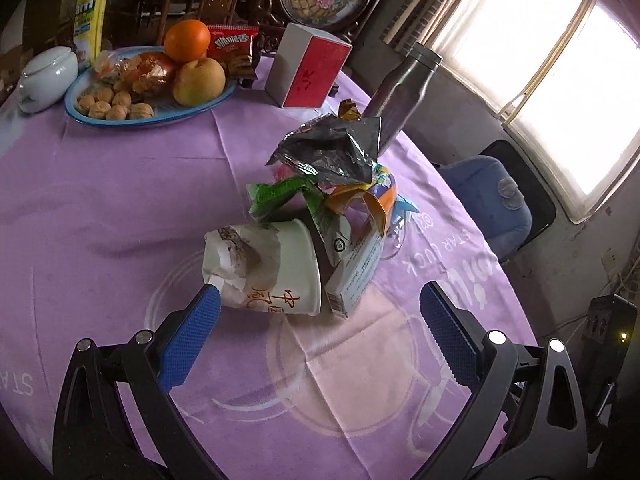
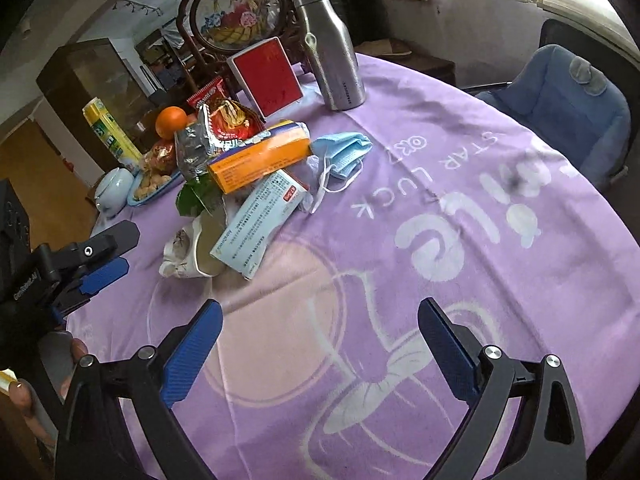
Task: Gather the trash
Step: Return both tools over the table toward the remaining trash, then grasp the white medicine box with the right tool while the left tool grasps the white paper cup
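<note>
A: You're at a round table under a lilac printed tablecloth, a bright window off to the right, a blue oval plate of fruit and walnuts at the far left.

B: Where's the trash?

A: Heaped mid-table. A crumpled white paper cup with red characters lies on its side nearest you, its mouth turned to the right. Against it leans a pale blue printed carton, and a crinkled silver foil wrapper tops the pile. A blue surgical mask lies just to the right of the heap, beside an orange carton.

B: And my claws?

A: Both are spread wide and hold nothing. Your left gripper hovers just short of the cup, its left pad almost at the crushed base. Your right gripper hangs over bare cloth, well short of the pile.

B: So which arm goes?

A: The left, I'd judge; it's clearly nearer. The cup's long axis runs left to right, roughly along the line between your pads, so you'd likely want to turn the wrist to grip across its body.
</note>
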`<state>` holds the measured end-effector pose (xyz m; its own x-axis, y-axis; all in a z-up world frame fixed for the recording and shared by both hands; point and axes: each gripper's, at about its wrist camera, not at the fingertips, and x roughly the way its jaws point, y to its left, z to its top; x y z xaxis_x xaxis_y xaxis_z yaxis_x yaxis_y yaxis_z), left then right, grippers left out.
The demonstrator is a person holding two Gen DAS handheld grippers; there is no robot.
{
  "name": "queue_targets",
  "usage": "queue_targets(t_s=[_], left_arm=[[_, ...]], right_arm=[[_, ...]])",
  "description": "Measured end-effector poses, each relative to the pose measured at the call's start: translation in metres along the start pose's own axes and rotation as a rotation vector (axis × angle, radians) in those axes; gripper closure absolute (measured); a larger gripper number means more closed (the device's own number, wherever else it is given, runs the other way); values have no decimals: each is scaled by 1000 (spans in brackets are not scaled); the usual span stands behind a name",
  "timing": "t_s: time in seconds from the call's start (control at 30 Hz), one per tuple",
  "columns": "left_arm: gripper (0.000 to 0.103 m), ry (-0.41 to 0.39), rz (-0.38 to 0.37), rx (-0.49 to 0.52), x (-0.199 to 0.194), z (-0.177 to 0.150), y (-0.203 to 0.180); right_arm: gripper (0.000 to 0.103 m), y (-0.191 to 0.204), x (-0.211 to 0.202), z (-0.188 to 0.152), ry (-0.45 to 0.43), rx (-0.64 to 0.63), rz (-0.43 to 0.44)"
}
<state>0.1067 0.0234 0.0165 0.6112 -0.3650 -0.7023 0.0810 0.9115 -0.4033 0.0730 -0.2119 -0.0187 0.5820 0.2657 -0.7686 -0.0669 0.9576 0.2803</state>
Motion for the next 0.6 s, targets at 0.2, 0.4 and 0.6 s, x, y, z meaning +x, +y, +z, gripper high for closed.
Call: queue_targets(t_s=[0.2,0.4,0.6], left_arm=[[7,-2,40,19,3,3,8],[7,1,85,-63,8,10,39],[7,1,72,-200,5,16,66]], right_arm=[[7,14,15,15,16,-51,-17],[6,35,54,31,75,-89,-45],[6,62,81,43,77,-112,-7]])
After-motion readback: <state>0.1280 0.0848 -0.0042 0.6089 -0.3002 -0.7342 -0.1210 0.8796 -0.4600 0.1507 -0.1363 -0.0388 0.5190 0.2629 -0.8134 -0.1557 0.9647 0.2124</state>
